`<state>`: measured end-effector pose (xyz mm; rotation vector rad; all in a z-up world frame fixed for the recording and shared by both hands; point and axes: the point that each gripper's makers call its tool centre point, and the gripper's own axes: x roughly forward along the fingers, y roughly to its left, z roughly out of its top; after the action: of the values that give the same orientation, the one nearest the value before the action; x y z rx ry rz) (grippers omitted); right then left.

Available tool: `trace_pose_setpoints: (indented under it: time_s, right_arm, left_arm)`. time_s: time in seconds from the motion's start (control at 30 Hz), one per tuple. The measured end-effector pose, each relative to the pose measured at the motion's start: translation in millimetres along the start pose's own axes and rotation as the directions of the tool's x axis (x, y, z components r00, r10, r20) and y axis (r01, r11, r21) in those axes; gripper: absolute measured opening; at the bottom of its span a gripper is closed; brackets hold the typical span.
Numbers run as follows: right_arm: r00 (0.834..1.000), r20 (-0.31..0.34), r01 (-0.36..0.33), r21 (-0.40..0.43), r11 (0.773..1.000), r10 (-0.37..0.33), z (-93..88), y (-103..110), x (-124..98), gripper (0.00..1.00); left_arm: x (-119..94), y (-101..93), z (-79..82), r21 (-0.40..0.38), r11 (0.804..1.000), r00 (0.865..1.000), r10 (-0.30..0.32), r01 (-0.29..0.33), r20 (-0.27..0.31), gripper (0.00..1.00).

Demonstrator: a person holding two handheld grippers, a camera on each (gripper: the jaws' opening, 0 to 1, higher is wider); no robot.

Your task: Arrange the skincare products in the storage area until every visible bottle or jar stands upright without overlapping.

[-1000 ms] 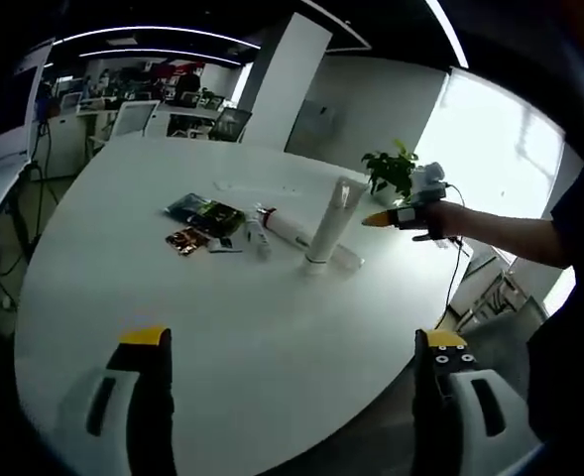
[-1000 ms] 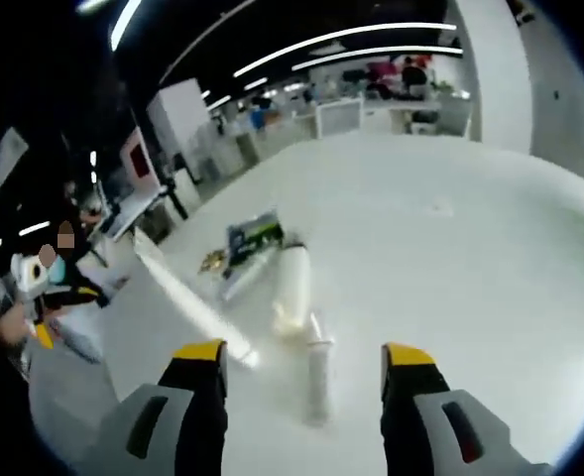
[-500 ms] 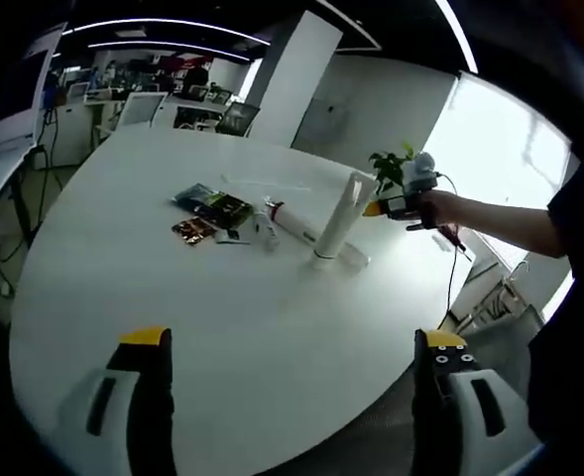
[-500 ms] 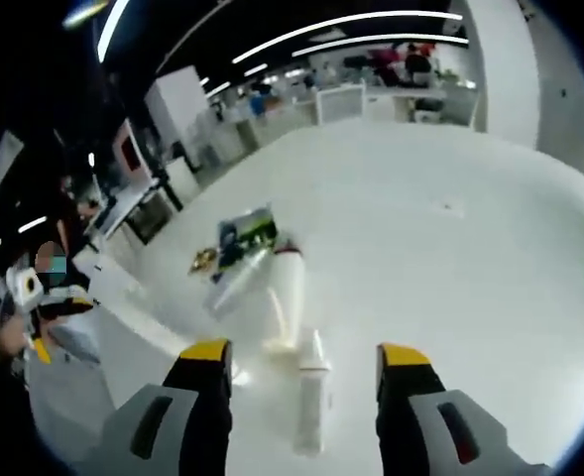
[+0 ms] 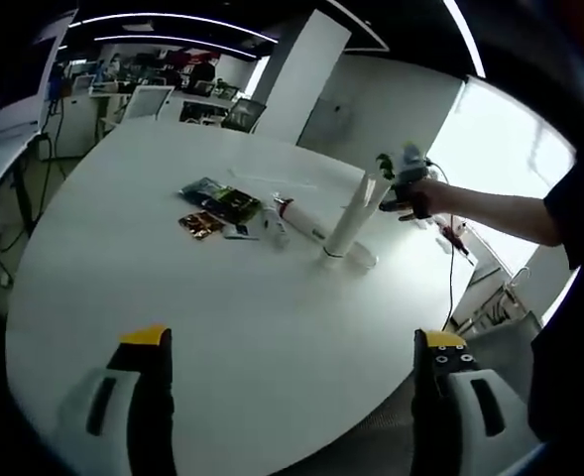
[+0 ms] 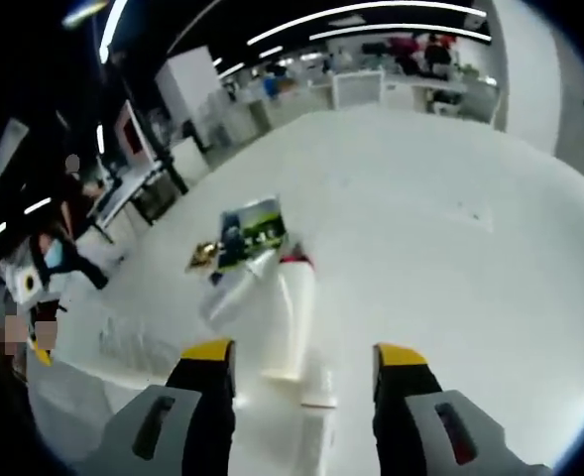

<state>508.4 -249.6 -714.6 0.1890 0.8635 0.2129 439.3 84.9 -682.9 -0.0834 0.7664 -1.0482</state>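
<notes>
Smooth round white table (image 5: 173,327); tall white tube (image 5: 354,216) stands upright. Both grippers (image 5: 290,362) (image 6: 301,369) gape wide, holding nothing.

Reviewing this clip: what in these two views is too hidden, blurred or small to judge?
- Left gripper view: labels on the small packets are too small to read.
- Left gripper view: the right gripper is small and far off; its jaw state is unclear there.
- Right gripper view: motion blur hides whether the white tube stands or leans.
- Right gripper view: the item between the jaws is cut off by the bottom edge.
</notes>
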Motion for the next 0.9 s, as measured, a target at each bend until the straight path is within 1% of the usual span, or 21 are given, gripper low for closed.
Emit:
trace_pose_setpoints:
  time_s: [0.1,0.17,0.27,0.47,0.6,0.67,0.73,0.9]
  right_arm:
    - [0.999,-0.031,-0.018,-0.008,1.0,0.018,0.8,3,9,0.51]
    - [0.999,-0.043,-0.019,-0.029,0.999,0.017,2.3,4,13,0.5]
    - [0.998,-0.058,-0.022,-0.053,0.998,0.019,6.5,6,19,0.49]
    - [0.996,-0.09,-0.032,-0.069,0.997,0.026,14.0,10,30,0.45]
    - [0.99,-0.136,-0.045,-0.087,0.995,0.033,17.3,12,39,0.43]
    - [0.986,-0.164,-0.051,-0.103,0.993,0.033,19.5,9,43,0.43]
    - [0.983,-0.18,-0.048,-0.12,0.992,0.026,21.7,9,48,0.42]
    - [0.976,-0.215,-0.051,-0.124,0.991,0.024,24.9,7,62,0.36]
  left_arm:
    - [1,4.3,-3.0,-0.011,1.0,1.0,0.005,-0.005,-0.008,0.95]
    - [2,5.9,-4.1,-0.014,1.0,1.0,0.005,-0.005,-0.012,0.95]
    - [4,7.8,-4.3,-0.02,1.0,1.0,0.007,-0.008,-0.014,0.95]
    - [7,10.9,-3.9,-0.026,1.0,1.0,0.007,-0.007,-0.013,0.95]
    - [8,13.2,-5.8,-0.032,0.999,1.0,0.008,-0.009,-0.016,0.95]
    - [8,14.3,-7.0,-0.036,0.999,1.0,0.009,-0.01,-0.016,0.95]
    - [9,15.8,-8.3,-0.041,0.999,1.0,0.011,-0.012,-0.017,0.95]
    - [9,19.8,-11.5,-0.053,0.998,1.0,0.018,-0.019,-0.02,0.95]
